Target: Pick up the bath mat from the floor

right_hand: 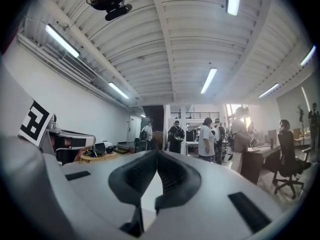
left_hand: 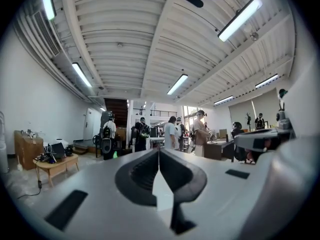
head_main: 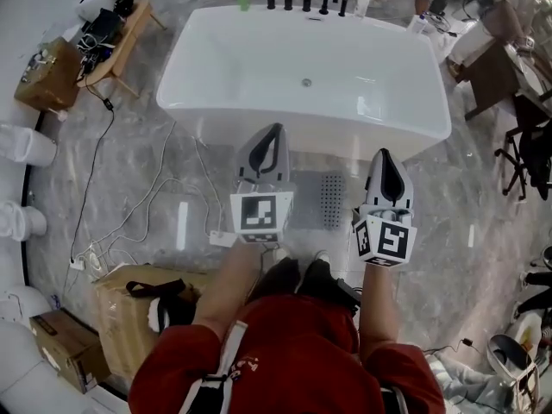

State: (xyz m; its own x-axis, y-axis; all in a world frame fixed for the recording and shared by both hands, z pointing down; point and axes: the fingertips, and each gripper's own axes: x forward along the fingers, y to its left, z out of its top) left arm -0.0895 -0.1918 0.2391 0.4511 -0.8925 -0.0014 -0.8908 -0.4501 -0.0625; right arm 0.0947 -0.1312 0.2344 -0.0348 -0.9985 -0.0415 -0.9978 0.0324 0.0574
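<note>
A small grey dotted rectangle (head_main: 332, 200) lies flat on the marble floor in front of the bathtub; whether it is the bath mat I cannot tell. In the head view it sits between my two grippers. My left gripper (head_main: 274, 133) is held level over the floor near the tub's front wall, jaws shut with nothing in them. My right gripper (head_main: 385, 155) is beside it to the right, also shut and empty. In the left gripper view the left gripper (left_hand: 159, 152) points level across the room. The right gripper (right_hand: 157, 155) looks the same in its own view.
A white bathtub (head_main: 388, 132) stands just ahead, with black taps on its far rim. White cables (head_main: 142, 210) trail over the floor at left. A cardboard box (head_main: 125, 304) sits by my left leg. A wooden bench (head_main: 119, 48) is at far left, a chair (head_main: 528, 158) at right. People (left_hand: 172, 131) stand far off.
</note>
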